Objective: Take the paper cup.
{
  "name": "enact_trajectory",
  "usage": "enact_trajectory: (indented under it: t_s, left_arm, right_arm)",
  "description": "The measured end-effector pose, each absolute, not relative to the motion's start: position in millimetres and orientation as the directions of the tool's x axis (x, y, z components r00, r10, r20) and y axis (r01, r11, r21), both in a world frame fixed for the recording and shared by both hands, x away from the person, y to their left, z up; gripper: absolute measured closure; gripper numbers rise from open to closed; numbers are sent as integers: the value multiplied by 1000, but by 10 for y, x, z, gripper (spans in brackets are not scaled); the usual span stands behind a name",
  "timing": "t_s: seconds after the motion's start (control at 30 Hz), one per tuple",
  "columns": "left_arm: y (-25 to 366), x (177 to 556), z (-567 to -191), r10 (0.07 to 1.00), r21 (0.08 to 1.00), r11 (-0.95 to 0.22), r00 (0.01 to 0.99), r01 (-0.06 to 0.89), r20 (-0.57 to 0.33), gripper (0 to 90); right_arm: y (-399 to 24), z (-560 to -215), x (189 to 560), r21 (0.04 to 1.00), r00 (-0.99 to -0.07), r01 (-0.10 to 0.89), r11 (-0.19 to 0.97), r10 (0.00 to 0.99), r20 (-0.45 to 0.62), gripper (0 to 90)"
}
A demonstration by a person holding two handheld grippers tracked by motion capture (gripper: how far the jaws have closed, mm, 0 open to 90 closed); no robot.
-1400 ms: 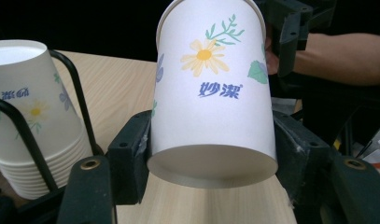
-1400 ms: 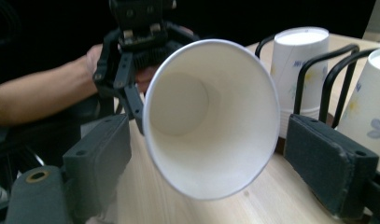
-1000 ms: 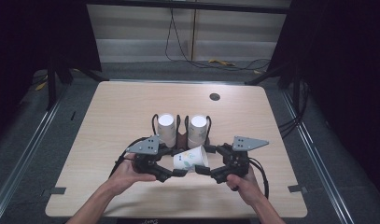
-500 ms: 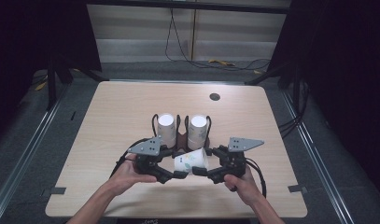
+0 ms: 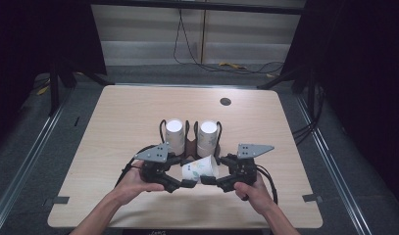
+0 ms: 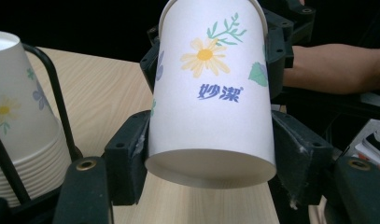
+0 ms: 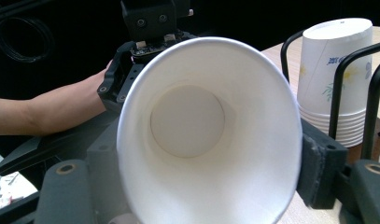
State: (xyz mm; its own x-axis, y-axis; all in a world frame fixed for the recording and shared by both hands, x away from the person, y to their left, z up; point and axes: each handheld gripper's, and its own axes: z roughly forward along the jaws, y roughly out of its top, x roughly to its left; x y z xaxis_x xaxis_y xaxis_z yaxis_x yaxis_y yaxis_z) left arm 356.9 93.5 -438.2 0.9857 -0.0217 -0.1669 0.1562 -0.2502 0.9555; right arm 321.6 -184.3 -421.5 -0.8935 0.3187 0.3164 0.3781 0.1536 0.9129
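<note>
A white paper cup (image 5: 199, 168) with a daisy print lies on its side above the table, held between both grippers. My left gripper (image 5: 187, 174) has its pads against the cup's base end (image 6: 211, 93). Its jaws have just been opening slightly, with the cup still between them. My right gripper (image 5: 214, 170) grips the open mouth end. Its jaws have just been closing, and the rim (image 7: 187, 116) looks pressed into an oval between its pads (image 7: 318, 168).
Just behind the grippers, a black wire holder (image 5: 189, 144) carries two stacks of upside-down cups (image 5: 175, 134) (image 5: 207, 133). A small dark round spot (image 5: 225, 102) marks the wooden table (image 5: 138, 112) at the back right. Dark floor and cables surround the table.
The right gripper's jaws have closed in on the cup's mouth end. Both hands and the cup stay where they were.
</note>
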Motion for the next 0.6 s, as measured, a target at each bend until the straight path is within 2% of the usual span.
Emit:
enact_trajectory:
  t_s: [0.3,0.6]
  left_arm:
    - [976,3594,-4414,29,937,-286,979,202,-202,266]
    - [1012,3623,-4430,76,925,-309,975,220,-207,225]
  right_arm:
    - [-1875,-4205,3229,914,-889,377,150,334,312,266]
    - [-1997,-4174,3242,902,-857,401,163,413,307,274]
